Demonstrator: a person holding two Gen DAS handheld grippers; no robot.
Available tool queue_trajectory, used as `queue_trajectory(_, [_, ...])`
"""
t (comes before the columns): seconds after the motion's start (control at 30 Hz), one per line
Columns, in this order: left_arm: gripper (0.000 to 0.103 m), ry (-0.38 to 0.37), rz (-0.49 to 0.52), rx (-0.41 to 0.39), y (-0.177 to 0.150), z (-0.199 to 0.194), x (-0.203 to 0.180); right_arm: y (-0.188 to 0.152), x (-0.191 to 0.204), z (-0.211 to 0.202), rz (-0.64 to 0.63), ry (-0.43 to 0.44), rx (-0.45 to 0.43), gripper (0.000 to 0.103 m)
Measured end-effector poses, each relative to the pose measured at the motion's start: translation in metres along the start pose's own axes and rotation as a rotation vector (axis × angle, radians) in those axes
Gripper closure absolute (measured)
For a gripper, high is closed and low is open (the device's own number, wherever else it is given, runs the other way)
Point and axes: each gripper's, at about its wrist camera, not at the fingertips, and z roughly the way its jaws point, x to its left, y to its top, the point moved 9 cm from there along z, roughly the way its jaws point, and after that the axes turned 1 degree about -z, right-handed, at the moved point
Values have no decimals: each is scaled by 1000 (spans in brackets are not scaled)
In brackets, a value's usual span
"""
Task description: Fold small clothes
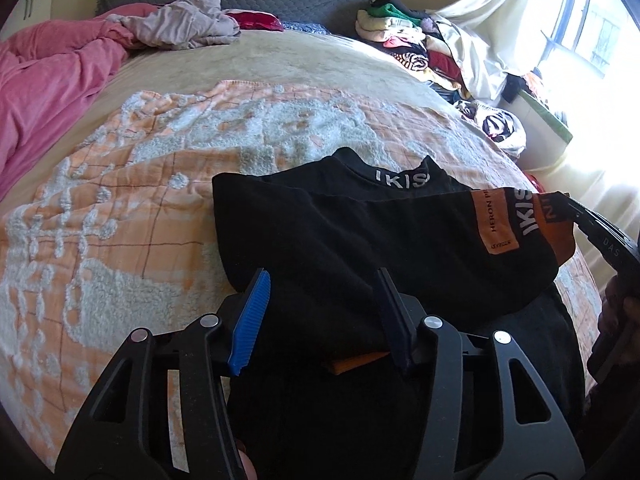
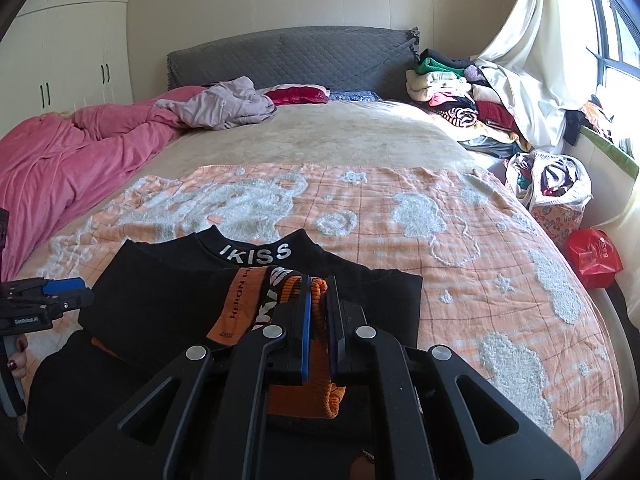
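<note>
A black top [image 1: 340,232] with an "IKISS" collar and an orange-banded sleeve lies on the orange and white blanket [image 1: 120,208]. It also shows in the right wrist view [image 2: 168,300]. My left gripper [image 1: 320,280] is open, its jaws wide apart over the black fabric near the left side of the top. My right gripper [image 2: 319,280] is shut on the orange sleeve cuff [image 2: 316,360] and holds it folded across the top's body. The right gripper also shows at the right edge of the left wrist view [image 1: 592,224]. The left gripper shows at the left edge of the right wrist view [image 2: 56,292].
A pink duvet [image 2: 60,168] lies along the bed's left side, with a pale crumpled garment [image 2: 228,104] near the grey headboard [image 2: 296,56]. A pile of clothes [image 2: 460,96], a bag of clothes [image 2: 552,180] and a red bag [image 2: 596,256] sit at the right.
</note>
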Motion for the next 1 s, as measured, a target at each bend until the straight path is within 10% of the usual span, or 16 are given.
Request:
queue_trajectory(0.47, [66,-5,44,18,-6,15,-8,-25,-32,9,69,-106,44,92])
queue_trajectory(0.87, [74,61,86,119,-28,35,-8,-50,56,19,-104,106,152,90])
queue_trajectory(1.0, [74,44,78,129,-29,33,-7,-74,54,37,-150,48,283,70])
